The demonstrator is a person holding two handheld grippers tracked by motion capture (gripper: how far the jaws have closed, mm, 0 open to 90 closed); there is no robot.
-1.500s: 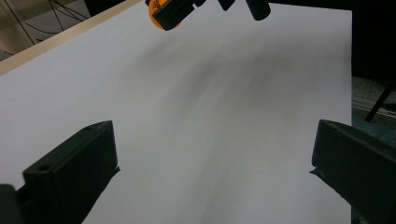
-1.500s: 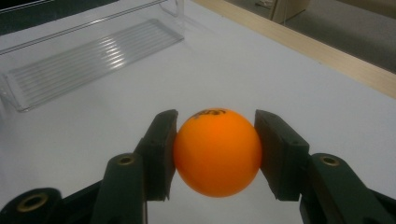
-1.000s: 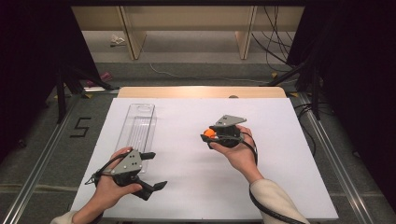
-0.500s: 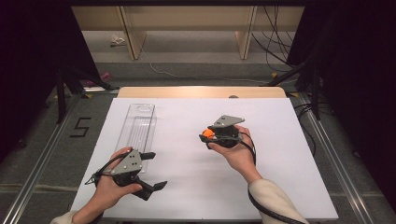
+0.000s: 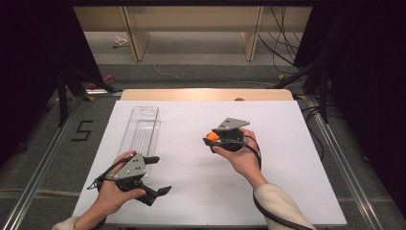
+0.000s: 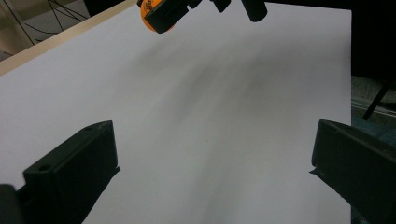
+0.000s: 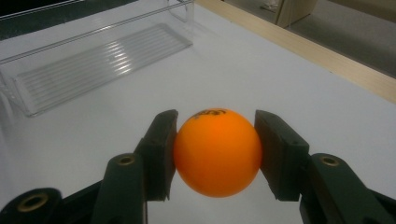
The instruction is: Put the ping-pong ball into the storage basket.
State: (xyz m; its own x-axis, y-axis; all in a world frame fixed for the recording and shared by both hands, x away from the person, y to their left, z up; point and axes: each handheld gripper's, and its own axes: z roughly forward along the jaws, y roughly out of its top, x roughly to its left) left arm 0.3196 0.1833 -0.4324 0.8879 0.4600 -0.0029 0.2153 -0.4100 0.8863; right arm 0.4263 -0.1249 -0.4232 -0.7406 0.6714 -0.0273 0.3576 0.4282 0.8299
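Observation:
An orange ball [image 7: 217, 150] with black print on top sits clamped between the two dark jaws of my right gripper [image 7: 215, 154]. From above, that gripper [image 5: 214, 139] hovers over the middle of the white table with the ball [image 5: 212, 136] at its tip, pointing left. My left gripper [image 5: 160, 174] rests near the front left of the table, its jaws spread wide with nothing between them. In the left gripper view the ball [image 6: 150, 14] appears at the top edge, held by the other gripper's jaws.
A clear plastic tray [image 5: 140, 134] lies lengthwise on the left half of the white table top [image 5: 287, 158], just beyond my left hand; it is also in the right gripper view, tray [image 7: 98, 60]. A wooden strip [image 5: 206, 94] borders the table's far edge.
The right gripper with the ball has drifted slightly left and towards me. The left gripper has stayed put.

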